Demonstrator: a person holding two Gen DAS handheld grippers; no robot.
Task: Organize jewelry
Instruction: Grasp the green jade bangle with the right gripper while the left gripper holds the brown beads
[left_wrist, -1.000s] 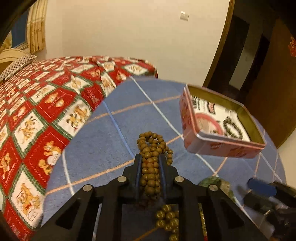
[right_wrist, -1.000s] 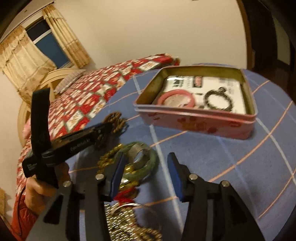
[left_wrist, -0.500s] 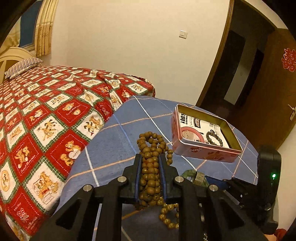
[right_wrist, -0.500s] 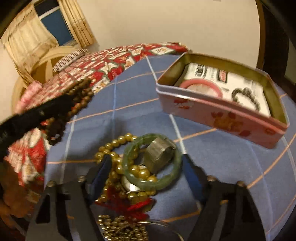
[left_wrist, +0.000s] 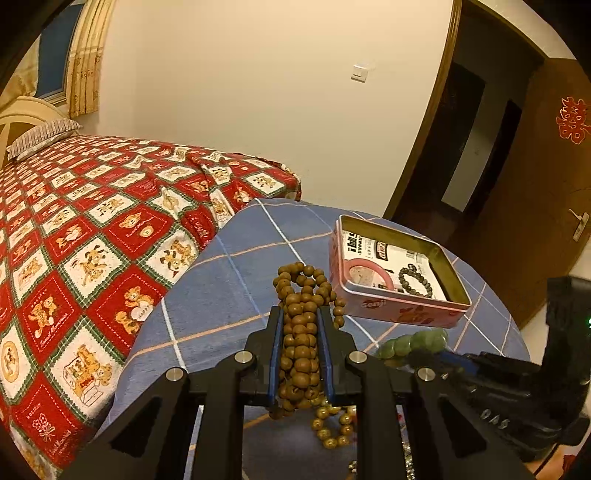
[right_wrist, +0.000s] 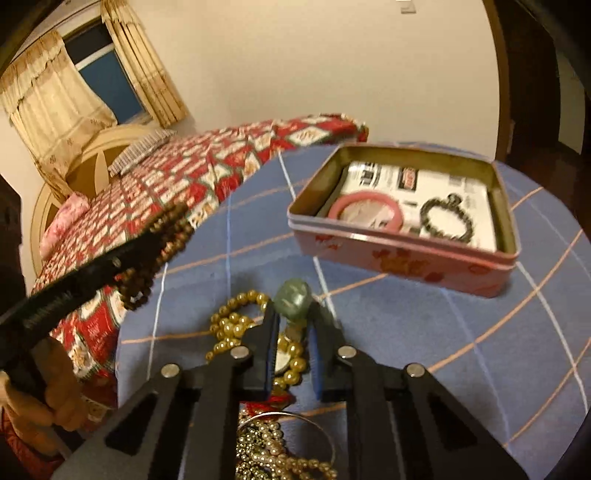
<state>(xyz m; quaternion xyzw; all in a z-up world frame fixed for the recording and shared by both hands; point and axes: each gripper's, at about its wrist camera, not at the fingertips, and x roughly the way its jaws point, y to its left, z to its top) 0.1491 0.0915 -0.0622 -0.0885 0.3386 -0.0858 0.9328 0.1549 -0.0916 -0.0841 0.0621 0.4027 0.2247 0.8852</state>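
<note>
My left gripper (left_wrist: 299, 332) was closed tight on a bunched strand of brown wooden beads (left_wrist: 301, 325), its blue pads pressing the strand from both sides. Loops of the beads stuck out past the fingertips and more hung below them, clear of the desk (left_wrist: 221, 295) and its blue checked cloth. From the right wrist view the same strand (right_wrist: 162, 243) hung off to the left, over the desk's edge next to the bed (left_wrist: 92, 229).

My right gripper (right_wrist: 293, 317) had closed on a green jade bangle (right_wrist: 293, 299), which stood on edge between the fingertips and poked up just past them. Beneath and just left of it lay a string of golden beads (right_wrist: 231, 321) on the cloth, and nearer to me a heap of small gold-coloured chain (right_wrist: 266, 450) with a thin metal ring.

The open pink tin (right_wrist: 406, 258) sat ahead and to the right of both grippers, well apart from the pile. Inside it, on printed paper, lay a pink bangle (right_wrist: 364, 208) at the left and a dark bead bracelet (right_wrist: 447, 221) to its right, near each other but not touching.
</note>
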